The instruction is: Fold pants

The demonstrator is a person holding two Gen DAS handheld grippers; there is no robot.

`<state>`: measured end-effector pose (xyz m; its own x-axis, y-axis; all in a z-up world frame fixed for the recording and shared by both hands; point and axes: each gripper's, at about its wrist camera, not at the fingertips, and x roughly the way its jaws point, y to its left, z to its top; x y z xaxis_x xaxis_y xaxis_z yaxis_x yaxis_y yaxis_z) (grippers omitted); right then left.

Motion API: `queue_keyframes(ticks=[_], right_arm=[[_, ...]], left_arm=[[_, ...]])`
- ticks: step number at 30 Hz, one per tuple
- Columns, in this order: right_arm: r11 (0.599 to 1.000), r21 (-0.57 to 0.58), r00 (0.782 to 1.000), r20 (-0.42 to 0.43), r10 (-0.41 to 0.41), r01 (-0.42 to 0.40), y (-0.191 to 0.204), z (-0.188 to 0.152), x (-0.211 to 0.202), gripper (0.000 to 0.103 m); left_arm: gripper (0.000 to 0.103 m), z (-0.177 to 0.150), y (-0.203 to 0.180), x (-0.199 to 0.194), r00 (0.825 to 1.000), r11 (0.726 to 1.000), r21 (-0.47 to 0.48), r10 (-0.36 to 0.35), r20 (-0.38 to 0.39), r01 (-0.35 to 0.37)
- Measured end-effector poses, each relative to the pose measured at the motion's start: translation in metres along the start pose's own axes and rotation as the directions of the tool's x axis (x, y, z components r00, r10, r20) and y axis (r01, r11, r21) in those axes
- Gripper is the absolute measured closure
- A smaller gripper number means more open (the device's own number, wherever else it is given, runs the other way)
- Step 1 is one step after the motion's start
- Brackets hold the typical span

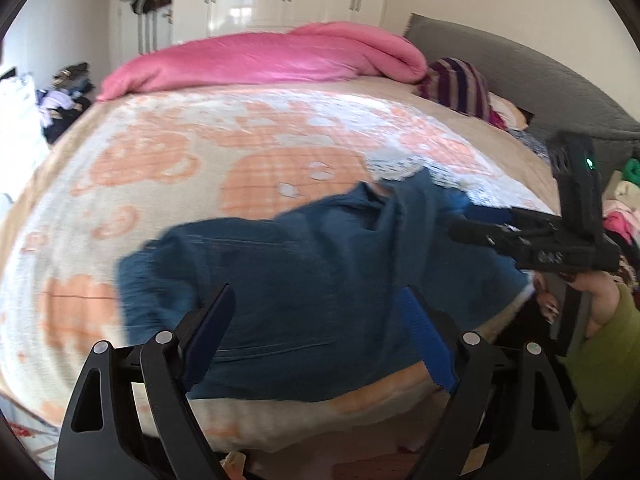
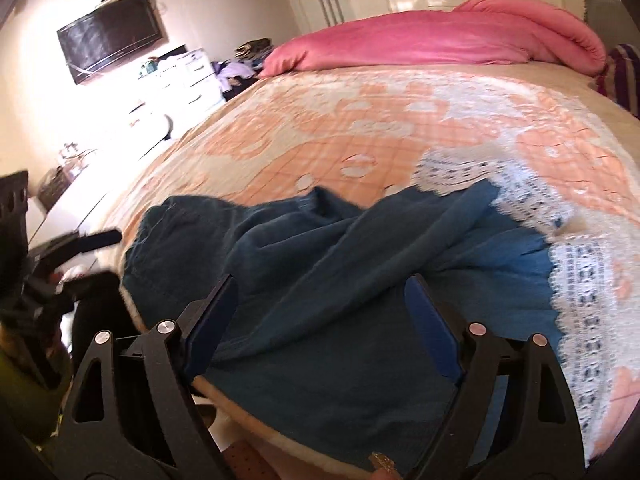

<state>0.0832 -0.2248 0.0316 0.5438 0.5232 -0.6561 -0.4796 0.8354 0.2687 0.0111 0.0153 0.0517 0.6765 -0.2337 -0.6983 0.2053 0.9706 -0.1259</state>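
The bed (image 1: 132,168) fills both views, spread with an orange-and-white cover. A pink duvet (image 1: 264,60) is heaped along its far side at 12 o'clock, and a striped pillow (image 1: 460,84) lies at 1 o'clock in the left wrist view, against a grey headboard (image 1: 520,68).

The pants (image 1: 320,280), dark blue and rumpled, lie on the near edge of the bed. In the left wrist view they spread from 9 o'clock to 3 o'clock, so the long axis runs roughly along the bed's near edge. 1 fold rises toward 1 o'clock. In the right wrist view the pants (image 2: 320,280) run from 9 o'clock across to 3 o'clock, with a ridge of cloth climbing to 1 o'clock. Their right end lies against a strip of white lace (image 2: 580,280). Which end is the waist I cannot tell, as the frames are blurred.

The left gripper (image 1: 320,344) hangs over the pants with its 2 fingers (image 1: 212,332) wide apart. The cloth shows in the gap behind them, and neither pad presses it. The right gripper (image 2: 322,328) is likewise spread over the pants, its fingers (image 2: 432,328) parted, nothing clamped. In the left wrist view the right gripper (image 1: 480,236) also shows at 3 o'clock, just above the cloth's right end. A hand (image 1: 596,300) in a green sleeve (image 1: 616,360) holds it.
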Motion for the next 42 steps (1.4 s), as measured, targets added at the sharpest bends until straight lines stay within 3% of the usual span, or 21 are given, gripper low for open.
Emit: queue_keyframes(ticks=[6,11,15,19,24,29,33,34,37,40,42], right_arm=[[0.997,-0.014,0.997,0.006,-0.077,0.077,-0.018,0.018,0.001,0.023],[0.992,-0.031,0.992,-0.024,-0.124,0.123,-0.032,0.038,0.017,0.023],[0.99,-0.038,0.989,-0.044,-0.139,0.137,-0.039,0.054,0.032,0.023],[0.983,-0.086,0.984,-0.061,-0.165,0.159,-0.038,0.067,0.049,0.023],[0.977,-0.117,0.977,-0.103,-0.189,0.177,-0.038,0.085,0.076,0.023],[0.976,-0.137,0.964,-0.183,-0.191,0.168,-0.035,0.097,0.117,0.023],[0.964,-0.133,0.936,-0.243,-0.255,0.229,-0.043,0.095,0.15,0.023],[0.962,-0.119,0.93,-0.251,-0.269,0.246,-0.049,0.094,0.155,0.028],[0.958,-0.087,0.926,-0.245,-0.288,0.275,-0.065,0.09,0.158,0.063],[0.973,-0.067,0.948,-0.222,-0.23,0.22,-0.074,0.09,0.142,0.092],[0.978,-0.021,0.96,-0.189,-0.208,0.208,-0.082,0.089,0.125,0.095]], left_arm=[[0.02,-0.001,-0.033,0.043,0.988,0.992,0.016,-0.126,-0.086,0.128],[0.022,0.008,-0.049,0.092,0.962,0.978,0.005,-0.204,-0.181,0.208],[0.032,0.022,-0.05,0.12,0.954,0.975,-0.023,-0.223,-0.198,0.223],[0.064,0.025,-0.048,0.138,0.951,0.971,-0.069,-0.238,-0.197,0.229],[0.088,0.02,-0.06,0.134,0.928,0.939,-0.055,-0.343,-0.143,0.339],[0.09,0.009,-0.077,0.135,0.907,0.917,0.009,-0.393,-0.15,0.399],[0.09,0.002,-0.085,0.134,0.895,0.904,0.038,-0.415,-0.163,0.426],[0.09,0.002,-0.085,0.133,0.898,0.905,0.046,-0.411,-0.158,0.422],[0.09,0.002,-0.084,0.131,0.904,0.909,0.052,-0.403,-0.146,0.413],[0.09,0.001,-0.079,0.13,0.908,0.915,0.04,-0.393,-0.147,0.402],[0.09,-0.002,-0.075,0.13,0.913,0.92,0.035,-0.38,-0.151,0.389]])
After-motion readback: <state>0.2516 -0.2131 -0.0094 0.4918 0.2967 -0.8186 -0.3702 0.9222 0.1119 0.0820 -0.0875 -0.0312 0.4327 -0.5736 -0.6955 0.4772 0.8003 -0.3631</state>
